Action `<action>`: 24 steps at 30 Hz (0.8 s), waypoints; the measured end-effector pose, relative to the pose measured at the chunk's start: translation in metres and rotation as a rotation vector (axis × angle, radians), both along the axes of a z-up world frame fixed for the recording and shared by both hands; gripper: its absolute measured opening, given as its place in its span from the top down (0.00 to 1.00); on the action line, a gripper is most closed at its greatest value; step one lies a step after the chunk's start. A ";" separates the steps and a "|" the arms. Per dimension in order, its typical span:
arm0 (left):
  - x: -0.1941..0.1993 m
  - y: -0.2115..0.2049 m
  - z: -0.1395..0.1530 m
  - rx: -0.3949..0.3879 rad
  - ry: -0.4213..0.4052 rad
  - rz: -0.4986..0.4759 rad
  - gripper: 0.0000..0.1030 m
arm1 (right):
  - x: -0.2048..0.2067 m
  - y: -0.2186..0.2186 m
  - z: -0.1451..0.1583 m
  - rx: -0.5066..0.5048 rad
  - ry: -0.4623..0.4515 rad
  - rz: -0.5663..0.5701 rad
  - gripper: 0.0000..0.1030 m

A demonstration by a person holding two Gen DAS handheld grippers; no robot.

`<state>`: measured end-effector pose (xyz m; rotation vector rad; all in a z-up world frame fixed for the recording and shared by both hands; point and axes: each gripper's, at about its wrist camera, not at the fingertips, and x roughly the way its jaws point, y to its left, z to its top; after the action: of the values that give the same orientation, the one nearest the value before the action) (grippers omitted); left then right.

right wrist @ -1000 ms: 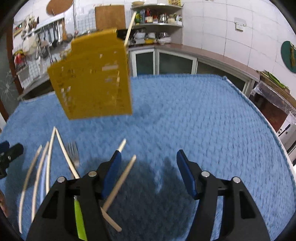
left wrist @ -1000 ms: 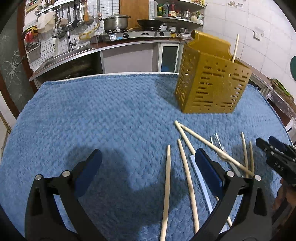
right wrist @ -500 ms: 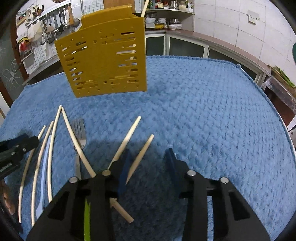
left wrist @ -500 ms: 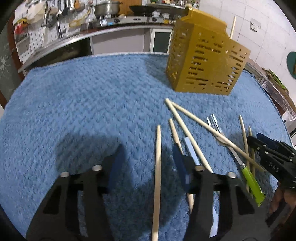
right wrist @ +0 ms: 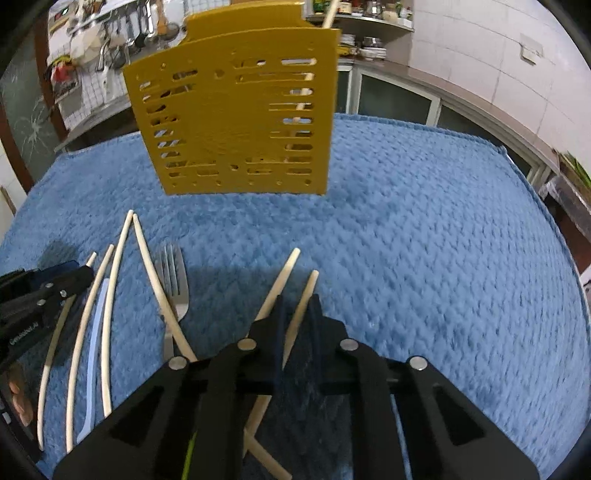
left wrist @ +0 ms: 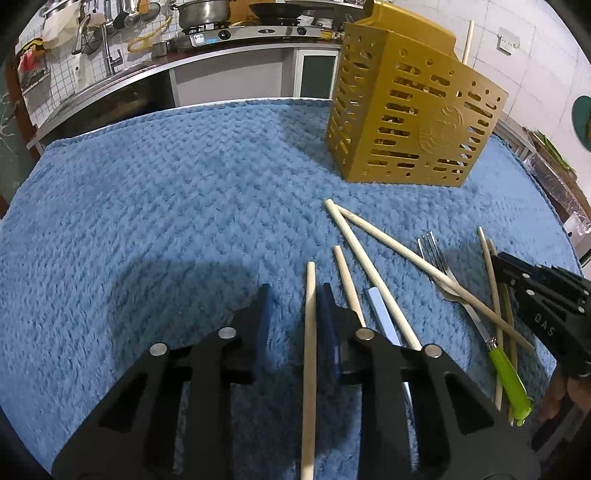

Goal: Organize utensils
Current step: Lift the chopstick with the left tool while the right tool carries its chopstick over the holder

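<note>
A yellow slotted utensil holder (left wrist: 413, 122) stands on the blue cloth (left wrist: 166, 206) with one chopstick upright in it; it also shows in the right wrist view (right wrist: 240, 114). Several wooden chopsticks, a fork with a green handle (left wrist: 480, 321) and a pale blue utensil (left wrist: 384, 317) lie loose on the cloth. My left gripper (left wrist: 295, 306) has its jaws partly closed around a chopstick (left wrist: 309, 332) without clamping it. My right gripper (right wrist: 297, 314) is shut on a chopstick (right wrist: 303, 306), beside another chopstick (right wrist: 280, 280). The fork also shows in the right wrist view (right wrist: 173, 280).
A kitchen counter with a stove, pot and sink (left wrist: 207, 22) runs behind the table. A shelf and cabinets (right wrist: 388, 96) stand at the back right. The cloth's right edge (right wrist: 546, 206) is the table's edge.
Both grippers have narrowed from wide open and moved down over the chopsticks. The right one has closed on a chopstick; the left one has a chopstick between its jaws.
</note>
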<state>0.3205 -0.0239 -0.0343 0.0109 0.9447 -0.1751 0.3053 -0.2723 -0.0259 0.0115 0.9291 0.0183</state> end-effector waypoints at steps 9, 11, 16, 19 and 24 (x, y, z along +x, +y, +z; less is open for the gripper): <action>0.005 0.008 0.001 -0.019 0.012 0.022 0.89 | 0.014 0.004 0.004 0.003 0.006 -0.021 0.91; 0.005 0.009 0.001 -0.023 0.007 0.025 0.91 | 0.013 0.003 0.004 0.004 -0.001 -0.021 0.93; 0.005 0.015 0.004 -0.062 0.011 0.033 0.96 | 0.011 -0.006 0.007 0.057 -0.016 -0.032 0.94; 0.004 0.017 0.006 -0.073 0.003 0.032 0.96 | 0.011 -0.016 0.011 0.086 -0.028 -0.043 0.94; 0.000 0.020 0.012 -0.082 -0.018 0.032 0.96 | 0.011 -0.027 0.015 0.120 -0.039 -0.055 0.94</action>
<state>0.3205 -0.0035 -0.0226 -0.0779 0.9188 -0.1836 0.3165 -0.2991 -0.0110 0.1472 0.8877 0.0231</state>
